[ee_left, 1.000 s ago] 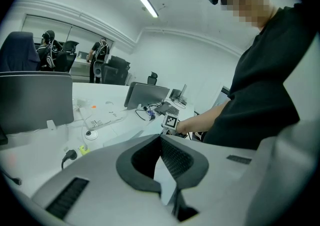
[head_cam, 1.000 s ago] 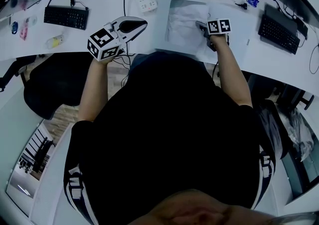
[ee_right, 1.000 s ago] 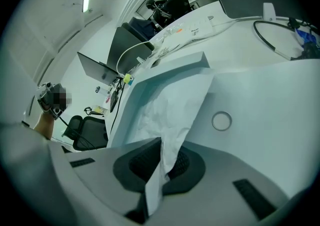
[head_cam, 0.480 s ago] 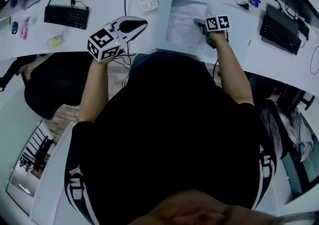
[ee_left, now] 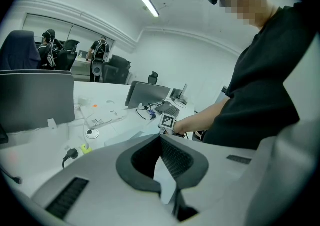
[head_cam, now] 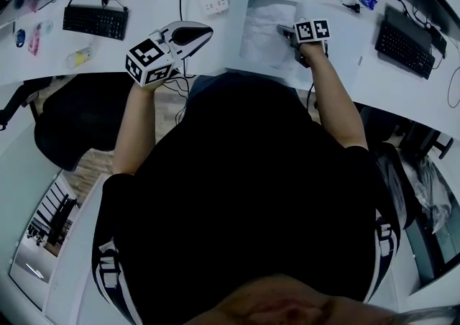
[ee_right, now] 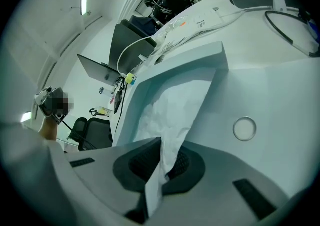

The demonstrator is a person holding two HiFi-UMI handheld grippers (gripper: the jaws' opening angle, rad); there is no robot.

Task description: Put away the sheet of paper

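The right gripper (ee_right: 161, 164) has its jaws clamped on the near edge of the crumpled sheet of paper (ee_right: 172, 110), which lies mostly inside the shallow white tray (ee_right: 200, 55) on the desk (head_cam: 162, 0). The left gripper (ee_left: 161, 156) hangs well apart, jaws together, with an unclear pale sliver between them. Placing looks nearly done; next the right jaws likely need to part and withdraw without dragging the sheet out

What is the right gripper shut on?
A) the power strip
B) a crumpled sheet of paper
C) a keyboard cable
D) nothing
B: the right gripper is shut on the crumpled sheet of paper, which runs out from between its pads in the right gripper view.
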